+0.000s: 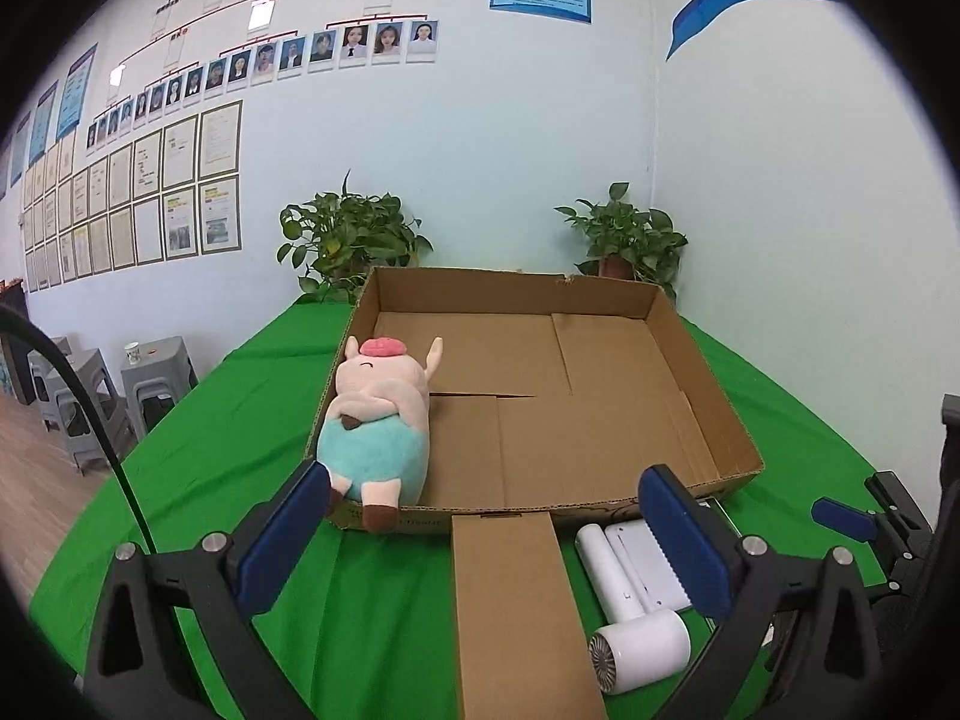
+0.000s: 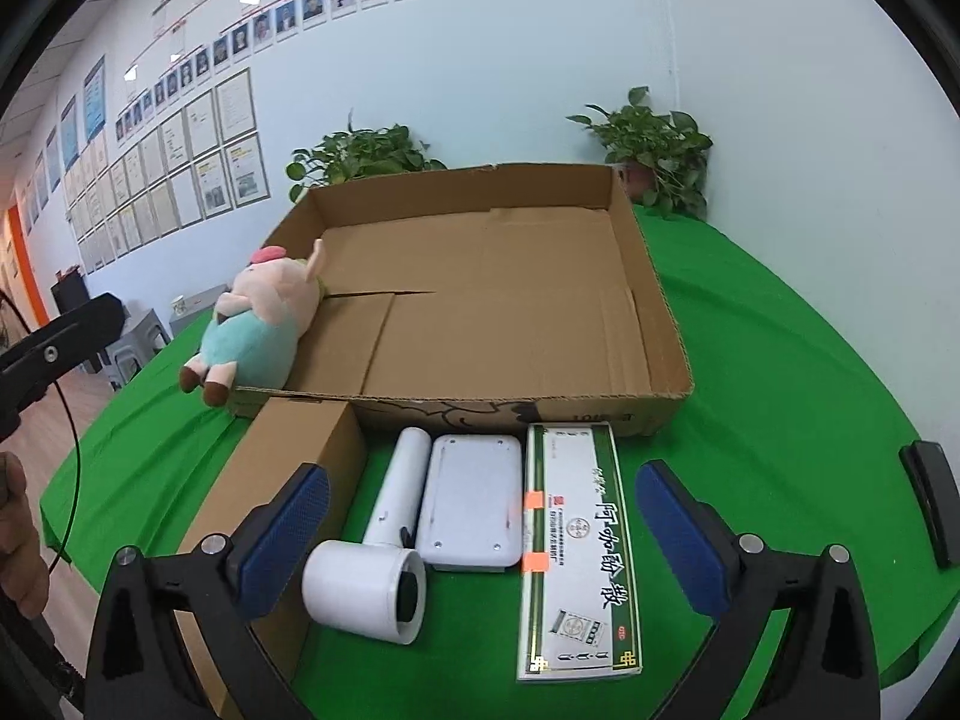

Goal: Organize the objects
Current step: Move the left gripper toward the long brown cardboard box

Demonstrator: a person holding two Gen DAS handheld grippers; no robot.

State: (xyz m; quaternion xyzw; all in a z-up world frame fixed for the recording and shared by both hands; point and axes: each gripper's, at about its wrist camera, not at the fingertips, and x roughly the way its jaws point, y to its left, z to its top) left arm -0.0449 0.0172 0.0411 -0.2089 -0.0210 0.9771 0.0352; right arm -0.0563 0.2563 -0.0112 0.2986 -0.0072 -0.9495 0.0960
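Note:
A plush pig (image 1: 378, 420) (image 2: 258, 324) lies in the left front corner of a wide open cardboard tray (image 1: 708, 396) (image 2: 660, 312), its feet hanging over the front wall. In front of the tray lie a brown cardboard box (image 1: 516, 612) (image 2: 282, 480), a white hair dryer (image 1: 630, 618) (image 2: 384, 546), a white flat device (image 2: 471, 504) and a green-edged medicine box (image 2: 576, 546). My left gripper (image 1: 480, 540) is open and empty above the brown box. My right gripper (image 2: 480, 540) is open and empty above the dryer and the white device.
The green-clothed table (image 2: 780, 390) ends in a curved edge on the left and right. Two potted plants (image 1: 348, 240) (image 1: 624, 240) stand behind the tray against the wall. Grey stools (image 1: 150, 384) stand on the floor to the left.

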